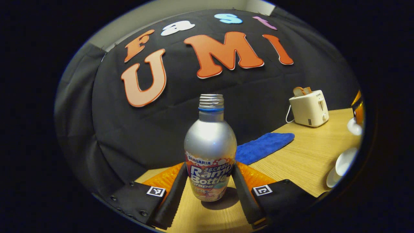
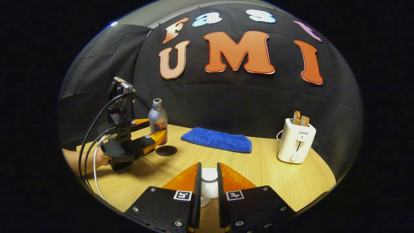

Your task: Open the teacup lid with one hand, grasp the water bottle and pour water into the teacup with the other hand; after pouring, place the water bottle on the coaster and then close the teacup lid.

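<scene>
A silver water bottle (image 1: 210, 139) with its cap off stands upright between the fingers of my left gripper (image 1: 209, 165), which press on both sides of its label. In the right gripper view the same bottle (image 2: 157, 119) sits in the left gripper (image 2: 157, 127), just behind a dark round coaster (image 2: 166, 150); whether its base touches the table I cannot tell. My right gripper (image 2: 209, 168) is shut on the white teacup lid (image 2: 209, 174), with the white teacup (image 2: 208, 192) below it. The left gripper view shows the cup (image 1: 343, 160) on its saucer (image 1: 332, 178) at the right edge.
A folded blue cloth (image 2: 216, 139) lies at the back middle of the wooden table (image 2: 275, 174). A white toaster (image 2: 296, 142) holding bread slices stands at the back right. A forearm (image 2: 76, 158) holding the left gripper reaches in from the left.
</scene>
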Demonstrator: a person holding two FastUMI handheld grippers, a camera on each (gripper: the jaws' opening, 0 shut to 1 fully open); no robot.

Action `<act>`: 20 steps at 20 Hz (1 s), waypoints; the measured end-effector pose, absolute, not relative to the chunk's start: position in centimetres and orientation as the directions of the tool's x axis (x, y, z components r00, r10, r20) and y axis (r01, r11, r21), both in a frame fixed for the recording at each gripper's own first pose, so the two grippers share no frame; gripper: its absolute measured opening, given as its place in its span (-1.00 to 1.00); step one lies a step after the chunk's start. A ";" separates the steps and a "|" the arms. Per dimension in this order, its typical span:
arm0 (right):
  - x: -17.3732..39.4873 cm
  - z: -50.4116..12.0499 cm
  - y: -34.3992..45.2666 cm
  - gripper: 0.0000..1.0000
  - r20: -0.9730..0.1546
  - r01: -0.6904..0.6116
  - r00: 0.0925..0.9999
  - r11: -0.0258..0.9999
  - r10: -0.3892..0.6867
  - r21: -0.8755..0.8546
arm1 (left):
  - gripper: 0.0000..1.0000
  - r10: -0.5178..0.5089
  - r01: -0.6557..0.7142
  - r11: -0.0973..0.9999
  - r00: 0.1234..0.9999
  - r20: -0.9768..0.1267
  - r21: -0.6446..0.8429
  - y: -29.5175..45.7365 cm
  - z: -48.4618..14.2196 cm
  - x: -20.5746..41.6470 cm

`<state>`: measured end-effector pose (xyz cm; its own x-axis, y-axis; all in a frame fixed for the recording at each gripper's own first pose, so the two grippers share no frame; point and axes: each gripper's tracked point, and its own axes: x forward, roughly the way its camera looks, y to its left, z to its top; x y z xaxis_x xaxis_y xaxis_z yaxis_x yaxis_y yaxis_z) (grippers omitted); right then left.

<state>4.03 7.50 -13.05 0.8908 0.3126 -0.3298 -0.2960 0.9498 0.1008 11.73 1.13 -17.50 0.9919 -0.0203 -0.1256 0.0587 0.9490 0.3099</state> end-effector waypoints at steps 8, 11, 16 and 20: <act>5.2 -14.1 7.2 -0.53 -0.343 -0.312 0.875 0.940 0.341 0.137 | 0.67 -0.009 0.015 1.000 0.970 -0.243 0.023 0.5 -20.2 12.3; 5.3 -14.5 7.3 -0.53 -0.356 -0.321 0.866 0.936 0.352 0.146 | 0.66 -0.020 0.017 1.000 0.959 -0.282 -0.011 0.2 -21.1 12.3; 5.4 -15.0 7.6 -0.61 -0.372 -0.330 0.856 0.934 0.358 0.140 | 0.76 -0.016 0.014 1.000 0.952 -0.307 -0.008 0.1 -22.2 12.8; 5.4 -14.5 8.4 -0.53 -0.361 -0.348 0.849 0.922 0.386 0.169 | 0.87 -0.027 0.017 0.999 0.943 -0.333 -0.031 -0.2 -22.7 12.2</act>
